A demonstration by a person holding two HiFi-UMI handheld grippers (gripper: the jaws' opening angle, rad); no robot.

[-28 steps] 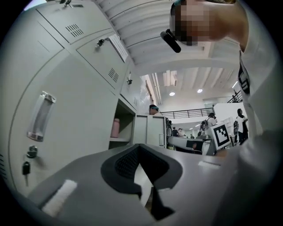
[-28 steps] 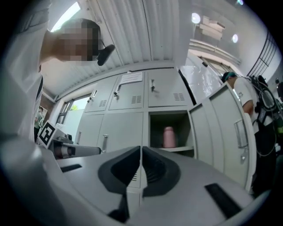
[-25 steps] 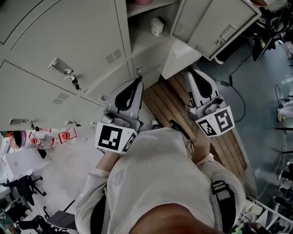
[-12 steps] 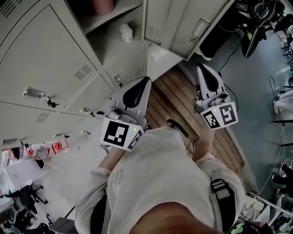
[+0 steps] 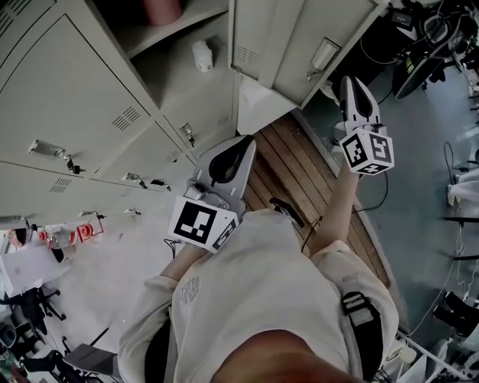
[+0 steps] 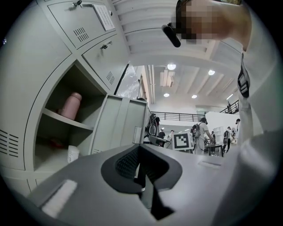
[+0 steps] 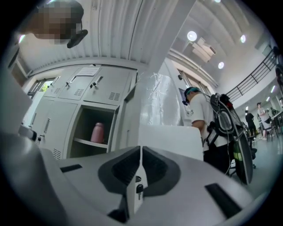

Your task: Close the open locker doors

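Observation:
A grey bank of lockers fills the left of the head view. One compartment stands open, with a pink bottle on its shelf and a small white object below. Its open door swings out to the right, handle facing me. A lower pale door also hangs open. My right gripper is shut and empty, raised just right of the handle. Below the open compartment my left gripper is shut and empty. The bottle and door show in the left gripper view.
A wooden platform runs along the foot of the lockers, with grey floor and cables to the right. Keys hang in closed locker doors. People with backpacks stand behind the open door. Chairs and clutter sit at the left.
My right gripper has risen up and forward, from over the wooden platform to beside the open door's handle. The left gripper has barely moved.

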